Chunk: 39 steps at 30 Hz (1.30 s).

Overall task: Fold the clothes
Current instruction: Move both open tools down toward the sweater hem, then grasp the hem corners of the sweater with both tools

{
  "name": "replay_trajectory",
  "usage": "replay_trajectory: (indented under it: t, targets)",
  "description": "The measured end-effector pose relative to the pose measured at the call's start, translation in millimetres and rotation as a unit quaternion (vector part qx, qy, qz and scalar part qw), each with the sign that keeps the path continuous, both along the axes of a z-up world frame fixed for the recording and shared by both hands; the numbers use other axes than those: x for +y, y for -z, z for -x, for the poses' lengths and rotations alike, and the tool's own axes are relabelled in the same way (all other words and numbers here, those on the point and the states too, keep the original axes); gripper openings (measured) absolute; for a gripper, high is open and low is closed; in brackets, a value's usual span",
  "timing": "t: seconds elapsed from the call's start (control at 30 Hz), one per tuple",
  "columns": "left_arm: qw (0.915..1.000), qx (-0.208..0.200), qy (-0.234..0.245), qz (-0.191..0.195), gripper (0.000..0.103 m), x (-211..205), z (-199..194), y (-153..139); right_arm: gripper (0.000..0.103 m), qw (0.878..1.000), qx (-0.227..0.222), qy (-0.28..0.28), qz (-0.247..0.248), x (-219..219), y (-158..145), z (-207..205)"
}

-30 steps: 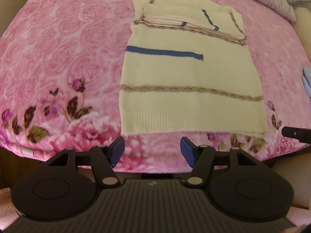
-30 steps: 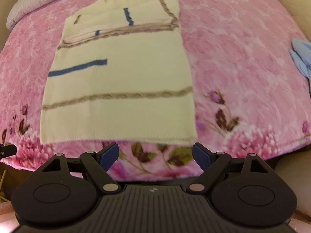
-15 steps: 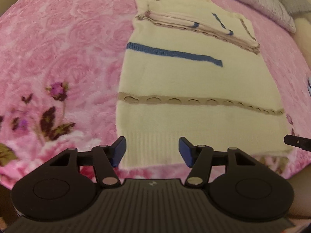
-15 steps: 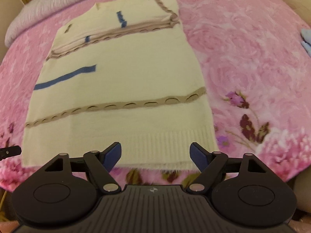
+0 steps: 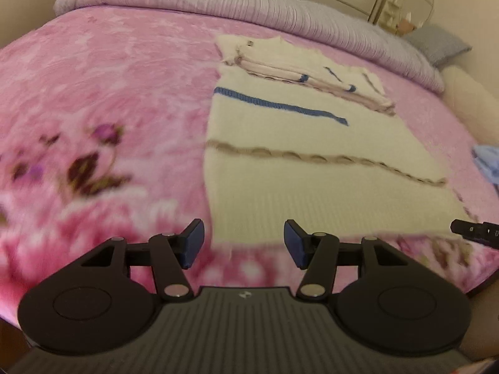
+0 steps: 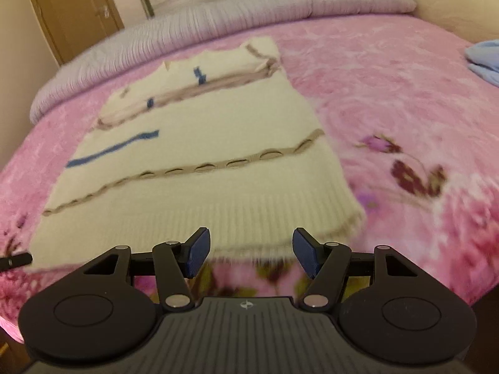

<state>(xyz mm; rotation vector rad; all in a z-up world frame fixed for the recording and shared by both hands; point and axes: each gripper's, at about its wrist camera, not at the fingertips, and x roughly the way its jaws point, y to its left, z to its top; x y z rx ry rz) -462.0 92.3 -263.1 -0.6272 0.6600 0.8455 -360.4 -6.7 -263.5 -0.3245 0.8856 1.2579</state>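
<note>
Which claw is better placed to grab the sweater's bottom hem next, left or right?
Neither clearly: each open claw faces its own hem corner. The left claw fronts the sweater hem's left corner; the right claw sits nearer its right corner.

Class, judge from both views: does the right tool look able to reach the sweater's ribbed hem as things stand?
Probably yes. The right tool is open, and the sweater's ribbed hem lies flat just ahead on the blanket, with nothing between them.
</note>
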Motion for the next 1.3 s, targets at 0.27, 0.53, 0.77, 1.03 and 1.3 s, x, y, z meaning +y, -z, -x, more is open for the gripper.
replay_trajectory:
  t: [0.27, 0.53, 0.77, 1.03, 1.3]
  targets:
    - [0.9987, -0.049, 0.016, -0.007, 0.051, -27.4, 35.2, -28.0, 0.055, 0.999, 0.021, 0.018, -0.042, -65.4, -46.6, -4.0]
    - [0.9960, -0.077, -0.008, 0.044, 0.042, 9.9, 38.1, -11.7, 0.054, 0.992, 0.114, 0.033, -0.041, -67.1, -41.4, -45.6]
    - [0.9857, -0.101, -0.060, 0.121, 0.041, 68.7, 31.2, 22.1, 0.054, 0.967, 0.246, 0.066, -0.028, -23.9, -1.3, -114.9]
    - [0.9663, -0.174, -0.063, 0.179, 0.040, 101.5, 24.3, 45.5, 0.040, 0.957, 0.280, 0.072, 0.014, 23.3, 38.2, -158.6]
    - [0.9422, -0.237, -0.042, 0.233, 0.037, 109.0, 20.6, 62.3, 0.039, 0.942, 0.333, 0.038, 0.001, 40.2, 59.7, -162.9]
